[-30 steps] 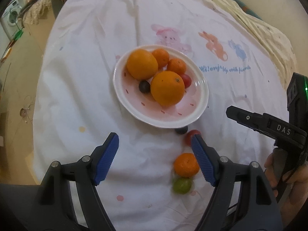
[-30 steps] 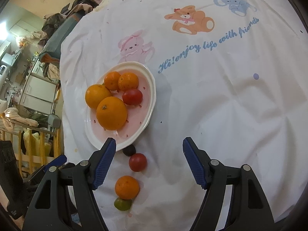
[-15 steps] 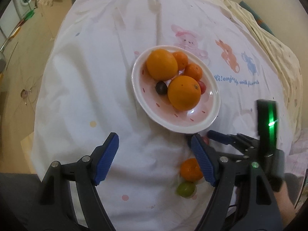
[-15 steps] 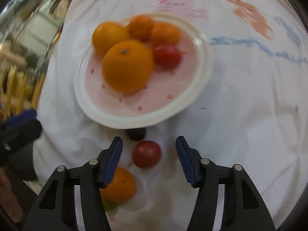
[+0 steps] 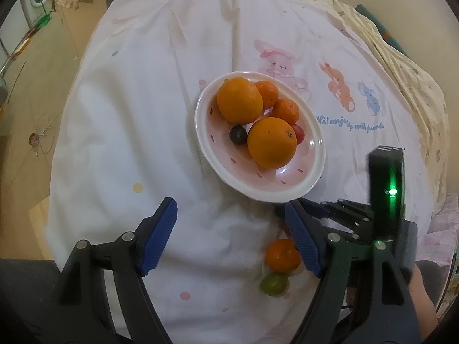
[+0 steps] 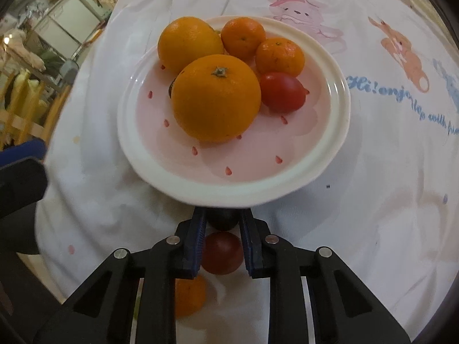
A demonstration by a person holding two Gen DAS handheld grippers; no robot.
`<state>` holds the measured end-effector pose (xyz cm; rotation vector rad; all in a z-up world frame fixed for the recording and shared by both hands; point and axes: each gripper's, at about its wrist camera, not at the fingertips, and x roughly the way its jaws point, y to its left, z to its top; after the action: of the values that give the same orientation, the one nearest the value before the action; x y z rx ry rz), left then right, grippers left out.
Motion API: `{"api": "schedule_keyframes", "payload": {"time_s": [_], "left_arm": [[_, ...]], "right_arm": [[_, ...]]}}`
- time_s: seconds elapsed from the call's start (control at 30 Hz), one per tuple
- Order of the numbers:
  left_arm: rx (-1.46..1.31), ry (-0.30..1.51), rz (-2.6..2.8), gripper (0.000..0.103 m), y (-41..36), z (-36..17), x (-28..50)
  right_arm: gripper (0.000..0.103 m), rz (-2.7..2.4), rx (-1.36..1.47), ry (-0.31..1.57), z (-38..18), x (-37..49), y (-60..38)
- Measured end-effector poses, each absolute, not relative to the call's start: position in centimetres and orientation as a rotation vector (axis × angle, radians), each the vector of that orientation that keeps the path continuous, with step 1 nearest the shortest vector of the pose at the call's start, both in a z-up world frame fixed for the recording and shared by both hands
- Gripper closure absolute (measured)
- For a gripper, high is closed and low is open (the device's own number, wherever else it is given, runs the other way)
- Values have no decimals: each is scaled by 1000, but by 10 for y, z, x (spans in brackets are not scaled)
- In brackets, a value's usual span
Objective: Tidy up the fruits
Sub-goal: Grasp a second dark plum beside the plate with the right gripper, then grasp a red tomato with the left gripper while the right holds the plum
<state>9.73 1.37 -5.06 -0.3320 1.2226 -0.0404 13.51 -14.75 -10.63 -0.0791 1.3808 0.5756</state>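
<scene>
- Fruits by the right claw [image 6: 222, 215]: its blue pads have just been closing and now pinch a red tomato [image 6: 221, 253] lying on the white printed cloth [image 6: 373, 200]
- a small dark fruit [image 6: 222, 220] sits between the claw's tips, touching the near rim of the plate [image 6: 341, 109]; whether the pads touch it I cannot tell
- a loose mandarin [image 6: 189, 295] lies just behind the tomato, with a green fruit [image 5: 274, 284] beside it
- the plate holds two big oranges, two mandarins, a second red tomato and another dark fruit
- the left claw [image 5: 228, 209] hangs over bare cloth near the plate, jaws wide apart and empty
</scene>
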Motion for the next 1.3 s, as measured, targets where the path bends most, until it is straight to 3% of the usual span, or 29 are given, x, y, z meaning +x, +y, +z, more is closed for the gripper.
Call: {"api": "schedule_keyframes", "payload": {"time_s": [0.43, 0.93, 1.07, 1.23, 1.3], "left_arm": [[-313, 1228, -55, 28, 7, -52, 97], [-143, 1331, -193, 29, -82, -85, 105], [-80, 1344, -204, 40, -105, -95, 114], [-21, 1370, -180, 47, -117, -111, 120], [2, 1379, -181, 56, -122, -115, 120]], "right_arm": [[79, 541, 161, 1296, -43, 126, -218], [79, 335, 345, 1233, -46, 140, -274], [79, 328, 371, 1229, -46, 142, -281], [79, 301, 409, 1208, -43, 144, -291], [79, 296, 418, 1205, -42, 145, -293]]}}
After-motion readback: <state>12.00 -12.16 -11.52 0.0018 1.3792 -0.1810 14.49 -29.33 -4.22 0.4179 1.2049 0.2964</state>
